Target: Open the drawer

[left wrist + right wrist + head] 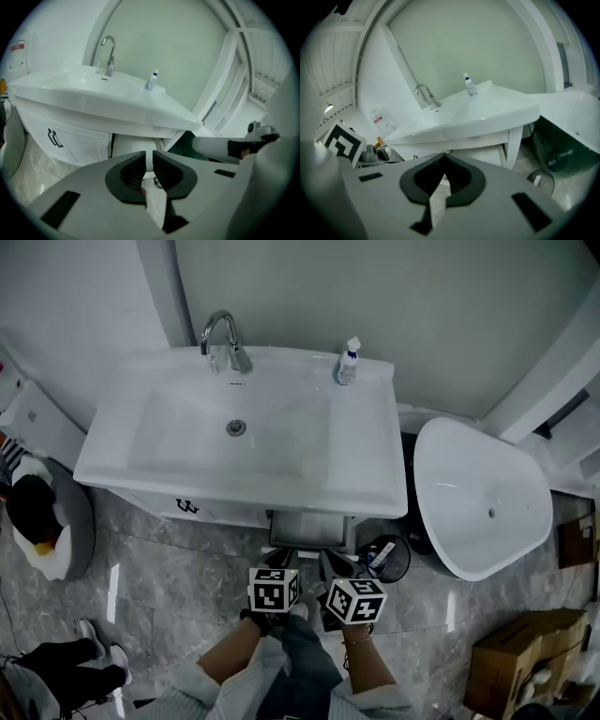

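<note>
The white vanity (225, 507) carries a wide basin, and its drawer (307, 528) stands pulled out under the counter's right part, beside a door with a black handle (187, 507). The drawer front shows in the left gripper view (132, 146) and in the right gripper view (480, 154). My left gripper (277, 568) (149, 157) hangs in front of the drawer, a narrow gap between its pads and nothing in it. Beside it my right gripper (336, 570) (443, 159) has its pads together, holding nothing. Both are apart from the drawer.
A faucet (225, 338) and a small bottle (348, 362) stand on the counter. A white tub (483, 498) sits to the right, with a black round bin (389, 559) by the vanity's corner. A cardboard box (525, 652) lies at lower right, a grey cushion with a toy (42, 521) at left.
</note>
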`<state>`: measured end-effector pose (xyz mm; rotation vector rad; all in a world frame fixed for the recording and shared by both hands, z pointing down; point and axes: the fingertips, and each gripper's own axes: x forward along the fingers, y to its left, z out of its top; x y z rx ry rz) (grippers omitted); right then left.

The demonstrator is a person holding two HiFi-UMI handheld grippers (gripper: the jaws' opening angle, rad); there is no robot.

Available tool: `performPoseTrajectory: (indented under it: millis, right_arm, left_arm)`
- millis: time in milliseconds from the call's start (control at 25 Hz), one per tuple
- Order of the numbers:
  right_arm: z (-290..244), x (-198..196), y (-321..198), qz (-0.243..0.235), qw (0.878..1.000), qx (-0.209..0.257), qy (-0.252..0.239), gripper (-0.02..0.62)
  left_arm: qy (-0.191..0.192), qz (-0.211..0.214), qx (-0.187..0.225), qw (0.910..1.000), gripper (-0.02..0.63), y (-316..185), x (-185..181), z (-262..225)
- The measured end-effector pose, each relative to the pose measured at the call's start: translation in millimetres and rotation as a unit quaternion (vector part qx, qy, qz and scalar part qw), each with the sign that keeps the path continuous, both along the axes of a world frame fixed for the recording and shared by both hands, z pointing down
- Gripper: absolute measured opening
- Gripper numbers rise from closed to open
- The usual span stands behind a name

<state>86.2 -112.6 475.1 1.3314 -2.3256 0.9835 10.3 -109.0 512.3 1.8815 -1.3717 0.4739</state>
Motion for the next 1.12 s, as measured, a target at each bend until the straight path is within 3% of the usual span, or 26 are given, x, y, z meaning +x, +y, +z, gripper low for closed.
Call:
performPoseTrajectory:
  millis: [440,640,800,1120]
  right_arm:
    - [-116.7,-27.5,-9.2,-0.059,0.992,0.1,-0.044,0.008]
    - [-169.3,-30.1,-8.6,-0.087,0.984,0.145,-0.053,0.008]
    - [-201.3,-27.6,-4.6,-0.11,0.977,0.177,-0.046,0.008]
    - [-225.1,-20.2,5.3,-0.118,0.975,0.188,-0.032,0.008]
  left_arm:
    - [0.011,0.039,0.103,0.9938,0.028,-10.8,-2.8,-124.2]
    - [0.021,0.056,0.161,0.9851,0.02,-12.7,0.4,-188.3]
    - [0.006,0.082,0.207,0.9749,0.017,-10.9,1.8,-234.8]
    - [0.029,0.083,0.266,0.96,0.017,6.0,-5.2,-295.0]
